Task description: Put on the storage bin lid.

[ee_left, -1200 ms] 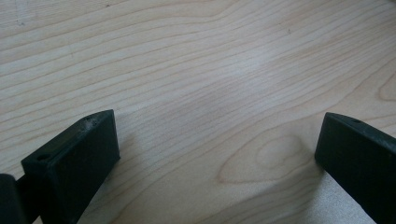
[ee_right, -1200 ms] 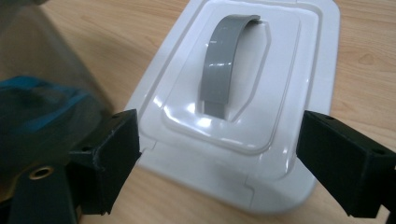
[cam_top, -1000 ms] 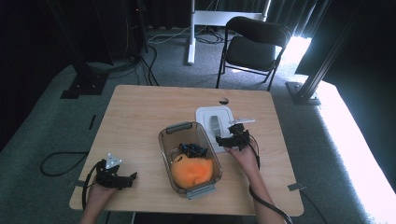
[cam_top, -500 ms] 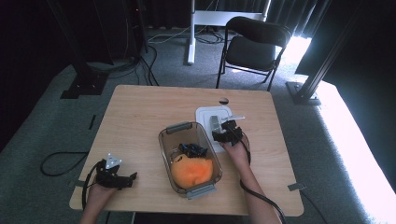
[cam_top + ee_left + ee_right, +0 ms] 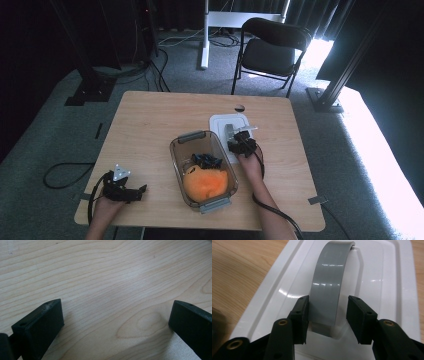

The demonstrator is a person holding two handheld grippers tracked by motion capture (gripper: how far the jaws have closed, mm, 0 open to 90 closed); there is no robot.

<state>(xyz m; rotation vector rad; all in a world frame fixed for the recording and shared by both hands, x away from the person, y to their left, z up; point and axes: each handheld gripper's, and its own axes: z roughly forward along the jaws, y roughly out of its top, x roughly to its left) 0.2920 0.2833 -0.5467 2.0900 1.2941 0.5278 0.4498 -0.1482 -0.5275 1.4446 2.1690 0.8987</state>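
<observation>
The right gripper (image 5: 327, 315) has just been closing its fingers (image 5: 300, 315) around the grey handle (image 5: 328, 287) of the white lid (image 5: 387, 290), which lies flat on the counter (image 5: 242, 270). The handle sits between the fingers, one touching its edge, the other a sliver apart. Finish the squeeze centred on the strap (low, near its root), then lift straight. The left gripper (image 5: 115, 322) rests released over bare wood.
</observation>
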